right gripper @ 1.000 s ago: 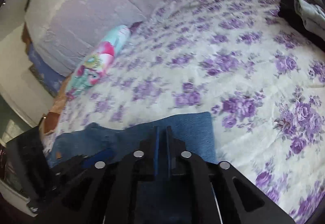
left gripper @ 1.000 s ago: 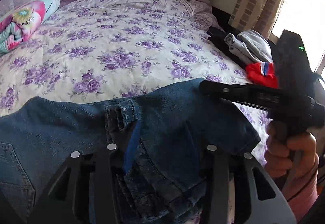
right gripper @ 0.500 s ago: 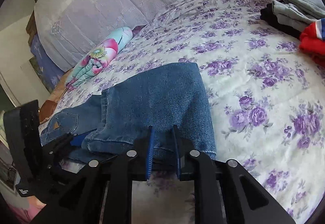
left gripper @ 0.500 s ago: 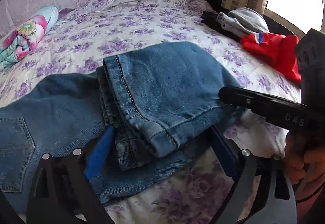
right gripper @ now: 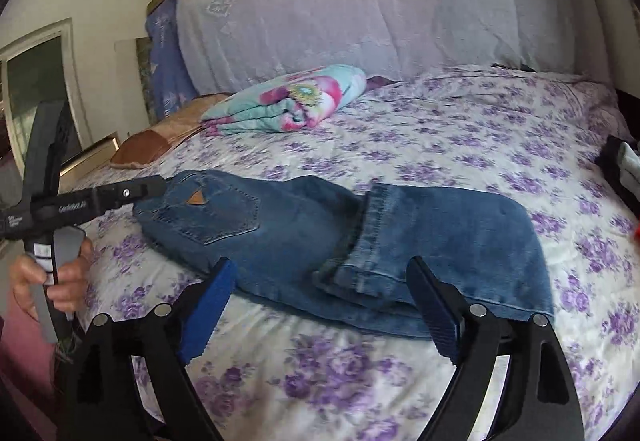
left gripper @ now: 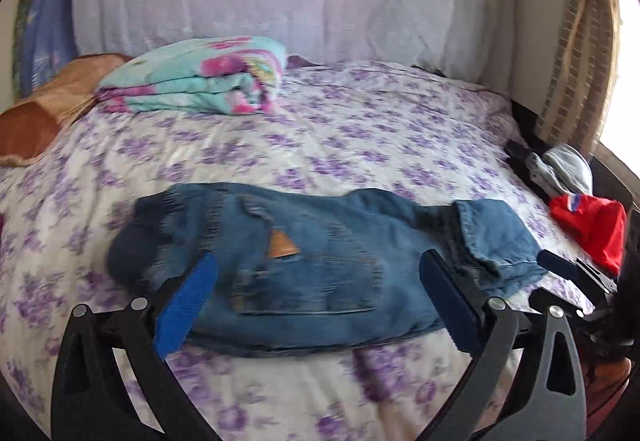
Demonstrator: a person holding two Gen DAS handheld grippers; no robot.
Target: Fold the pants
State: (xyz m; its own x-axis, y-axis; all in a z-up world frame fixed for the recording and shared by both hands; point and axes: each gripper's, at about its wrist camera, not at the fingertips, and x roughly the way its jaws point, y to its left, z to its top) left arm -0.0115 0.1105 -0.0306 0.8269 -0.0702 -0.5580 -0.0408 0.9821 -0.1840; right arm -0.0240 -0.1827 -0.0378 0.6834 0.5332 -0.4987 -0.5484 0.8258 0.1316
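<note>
Both tools have let go of the denim and drawn back since the preceding frames, their jaws now spread wide and empty. Left gripper (left gripper: 318, 305) hovers above the waist end, near the bed's front edge. Blue jeans (right gripper: 344, 237) lie flat across the floral bedspread (right gripper: 460, 145), legs doubled over so the hems rest mid-garment. Right gripper (right gripper: 320, 305) hangs over the folded leg portion. Folded floral blanket (right gripper: 288, 101) sits toward the headboard; red garment (left gripper: 588, 233) lies at the bed's right edge.

Jeans (left gripper: 304, 273) blurred in left view; red garment (right gripper: 636, 231) cut off.
</note>
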